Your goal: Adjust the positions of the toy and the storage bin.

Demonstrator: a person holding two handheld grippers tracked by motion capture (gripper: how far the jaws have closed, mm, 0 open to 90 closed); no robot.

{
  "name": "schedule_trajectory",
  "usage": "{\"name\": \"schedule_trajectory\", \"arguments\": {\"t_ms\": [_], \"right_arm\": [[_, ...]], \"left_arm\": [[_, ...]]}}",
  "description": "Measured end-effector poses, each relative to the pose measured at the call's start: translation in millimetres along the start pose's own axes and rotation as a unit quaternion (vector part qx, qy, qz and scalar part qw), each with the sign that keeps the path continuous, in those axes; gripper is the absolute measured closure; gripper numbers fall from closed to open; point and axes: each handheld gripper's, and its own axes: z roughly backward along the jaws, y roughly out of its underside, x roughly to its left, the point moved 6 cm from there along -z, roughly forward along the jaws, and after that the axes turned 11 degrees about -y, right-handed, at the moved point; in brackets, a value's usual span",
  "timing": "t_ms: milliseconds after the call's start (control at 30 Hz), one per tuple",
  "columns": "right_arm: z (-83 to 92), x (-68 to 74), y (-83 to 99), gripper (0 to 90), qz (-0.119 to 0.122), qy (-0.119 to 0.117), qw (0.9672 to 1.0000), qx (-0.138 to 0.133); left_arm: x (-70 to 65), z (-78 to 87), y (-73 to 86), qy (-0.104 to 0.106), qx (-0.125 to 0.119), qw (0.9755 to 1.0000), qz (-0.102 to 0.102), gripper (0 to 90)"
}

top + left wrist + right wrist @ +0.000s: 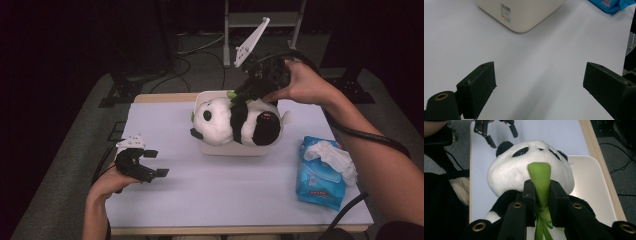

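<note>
Green felt, a soft leaf (539,182) sewn to the chest of a toy panda (235,122), sits pinched between the two black jaws of the right hand-held gripper (541,195); the pads press it from both sides. The panda lies on its side across the top of a white tub (220,149) that stands near the far middle of the worktop (210,190), head toward the person's left and one black leg toward the right. Whether the toy rests fully on the tub's rim or is partly lifted off it is hard to tell from above.

In the high view the right hand (300,82) comes in over the far side of the tub, forearm running diagonally from the lower right, wrist bent so the right hand-held gripper slants down and toward the person onto the toy.

At the near left corner, the left hand (112,182) rests low, its left hand-held gripper (155,164) pointing across the worktop toward the tub, jaws spread wide with nothing between them.

A blue pack of tissues (322,172) lies near the right edge.
</note>
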Motion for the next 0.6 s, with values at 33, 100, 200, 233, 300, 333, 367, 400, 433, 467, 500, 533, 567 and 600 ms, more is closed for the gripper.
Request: {"name": "schedule_trajectory", "arguments": {"t_ms": [33,100,200,233,300,333,367,400,433,467,500,533,567,600], "right_arm": [[0.5,-2.9,-0.6,76.6,-0.003,0.000,1.0000,0.000],[0.3,-9.8,-1.8,76.7,-0.005,0.001,1.0000,0.001],[-1.4,-19.3,-3.6,76.6,-0.010,0.002,0.9999,0.008],[-1.9,-22.6,-4.1,76.6,-0.015,0.002,0.9998,0.009],[-3.2,-29.6,-4.5,76.6,-0.017,0.000,0.9998,0.013],[-3.7,-33.3,-4.5,76.6,-0.021,0.001,0.9997,0.015],[-4.1,-37.4,-4.2,76.6,-0.021,0.001,0.9997,0.014],[-4.5,-41.2,-3.9,76.6,-0.024,0.001,0.9996,0.014],[-4.8,-45.1,-3.3,76.7,-0.027,0.001,0.9995,0.013],[-5.3,-49.1,-2.6,76.6,-0.031,0.002,0.9994,0.012],[-5.9,-52.7,-1.6,76.6,-0.034,0.002,0.9993,0.014],[-6.4,-56.2,-0.9,76.6,-0.036,0.002,0.9992,0.015],[-6.8,-59.6,0.0,76.6,-0.038,0.003,0.9991,0.015],[-6.9,-62.8,0.9,76.6,-0.040,0.003,0.9990,0.016]], "left_arm": [[0.4,0.1,0.2,0.000,-0.001,1.0000,0.003,10.1],[1.0,0.5,0.6,-0.001,-0.002,1.0000,0.006,10.1],[1.6,0.2,1.1,0.000,-0.002,1.0000,0.007,10.1],[1.7,0.0,1.3,0.000,-0.002,1.0000,0.007,10.1],[1.2,-0.5,1.6,0.001,-0.001,1.0000,0.008,10.1],[1.4,-0.7,1.7,0.001,-0.001,1.0000,0.008,10.1],[1.7,-0.7,1.8,0.000,0.000,1.0000,0.008,10.1],[2.0,-0.5,1.8,0.001,-0.001,1.0000,0.008,10.1],[2.4,-0.4,1.9,0.000,-0.002,0.9999,0.010,10.1],[3.1,-0.1,2.3,-0.001,-0.002,1.0000,0.010,10.1],[3.5,0.1,2.5,-0.001,-0.002,0.9999,0.010,10.1],[3.7,0.2,2.8,0.000,-0.001,1.0000,0.010,10.1],[3.8,0.4,2.8,-0.001,-0.002,0.9999,0.010,10.1],[3.8,0.4,2.7,-0.001,-0.002,0.9999,0.012,10.1]]}}
